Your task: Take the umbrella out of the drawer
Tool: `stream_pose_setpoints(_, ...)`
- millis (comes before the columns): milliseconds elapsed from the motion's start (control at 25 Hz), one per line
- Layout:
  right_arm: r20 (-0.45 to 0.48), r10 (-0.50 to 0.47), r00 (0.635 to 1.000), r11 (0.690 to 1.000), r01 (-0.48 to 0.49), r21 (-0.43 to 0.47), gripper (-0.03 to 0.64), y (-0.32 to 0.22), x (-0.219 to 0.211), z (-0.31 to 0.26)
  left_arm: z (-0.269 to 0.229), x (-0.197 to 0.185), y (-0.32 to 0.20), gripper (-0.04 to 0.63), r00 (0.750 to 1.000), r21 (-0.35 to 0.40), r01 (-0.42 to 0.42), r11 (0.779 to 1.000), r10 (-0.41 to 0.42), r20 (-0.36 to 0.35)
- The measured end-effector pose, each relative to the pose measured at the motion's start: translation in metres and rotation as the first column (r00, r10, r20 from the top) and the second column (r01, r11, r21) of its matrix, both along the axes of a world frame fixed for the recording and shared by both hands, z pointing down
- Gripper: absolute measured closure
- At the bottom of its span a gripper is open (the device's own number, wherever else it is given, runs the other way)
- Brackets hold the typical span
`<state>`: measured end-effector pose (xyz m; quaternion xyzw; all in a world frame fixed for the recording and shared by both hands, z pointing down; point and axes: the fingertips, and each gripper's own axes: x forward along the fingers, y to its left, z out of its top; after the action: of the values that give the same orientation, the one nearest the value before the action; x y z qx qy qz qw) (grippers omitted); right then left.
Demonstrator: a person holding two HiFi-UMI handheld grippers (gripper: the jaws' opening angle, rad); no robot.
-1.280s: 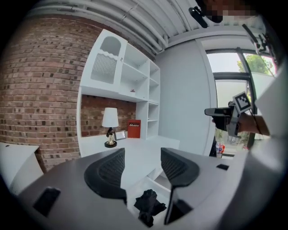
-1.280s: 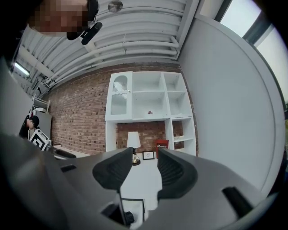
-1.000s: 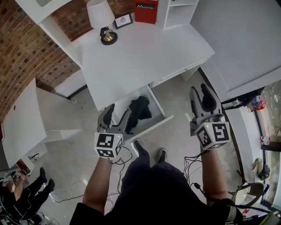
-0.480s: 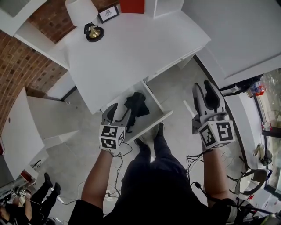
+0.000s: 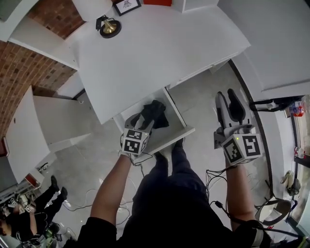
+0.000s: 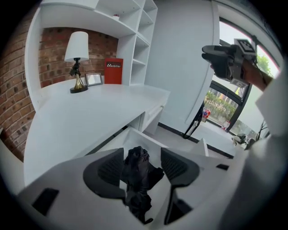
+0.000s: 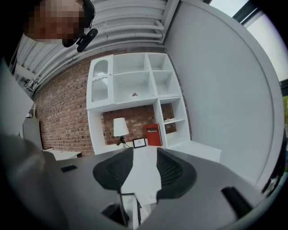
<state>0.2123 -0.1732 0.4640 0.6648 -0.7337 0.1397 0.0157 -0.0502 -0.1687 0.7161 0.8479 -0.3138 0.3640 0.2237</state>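
A crumpled black folded umbrella lies in the open white drawer under the desk. My left gripper hangs just over the drawer's near end, pointing steeply down at it. In the left gripper view the umbrella shows in the gap of the left gripper, whose jaws are open and clear of the fabric. My right gripper is held out to the right of the drawer above the floor, open and empty. The right gripper faces the desk and shelves.
The white desk carries a lamp and a picture frame; a red box stands behind them. A low white cabinet stands left of the drawer. Cables trail on the floor near the person's feet. Another person sits lower left.
My left gripper has dropped and tilted down until it hangs over the umbrella in the drawer. The right gripper has sunk a little. Both stay open.
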Motion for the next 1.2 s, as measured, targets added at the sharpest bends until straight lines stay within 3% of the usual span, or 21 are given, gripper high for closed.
stream_pose_setpoints(400, 0.040, 0.023, 0.999, 0.997, -0.020, -0.075, 0.469, -0.014, 0.049, 0.049, 0.109, 0.015, 0.004, 0.333, 0.983, -0.143, -0.052, 0.988, 0.076, 0.165)
stream_pose_setpoints(560, 0.050, 0.022, 0.999, 0.993, -0.016, -0.117, 0.479, -0.018, 0.063, 0.068, 0.144, 0.011, 0.005, 0.319, 0.970, -0.207, -0.037, 0.978, 0.085, 0.227)
stream_pose_setpoints(720, 0.042, 0.025, 0.999, 0.989, -0.018, -0.148, 0.480, -0.019, 0.075, 0.086, 0.173, 0.009, 0.002, 0.289, 0.967, -0.221, -0.004, 0.975, 0.060, 0.248)
stream_pose_setpoints(920, 0.019, 0.032, 0.999, 0.983, -0.028, -0.180, 0.479, -0.019, 0.087, 0.106, 0.199, 0.016, 0.005, 0.275, 0.978, -0.261, 0.029, 0.965, 0.026, 0.206)
stream_pose_setpoints(1080, 0.020, 0.027, 0.999, 0.981, -0.023, -0.193, 0.480, -0.021, 0.089, 0.115, 0.213, 0.013, 0.007, 0.275, 0.954, -0.271, 0.005, 0.963, 0.077, 0.291)
stream_pose_setpoints(1200, 0.021, 0.016, 1.000, 0.980, -0.011, -0.196, 0.483, -0.020, 0.086, 0.115, 0.215, 0.013, 0.006, 0.282, 0.944, -0.286, -0.006, 0.958, 0.099, 0.313)
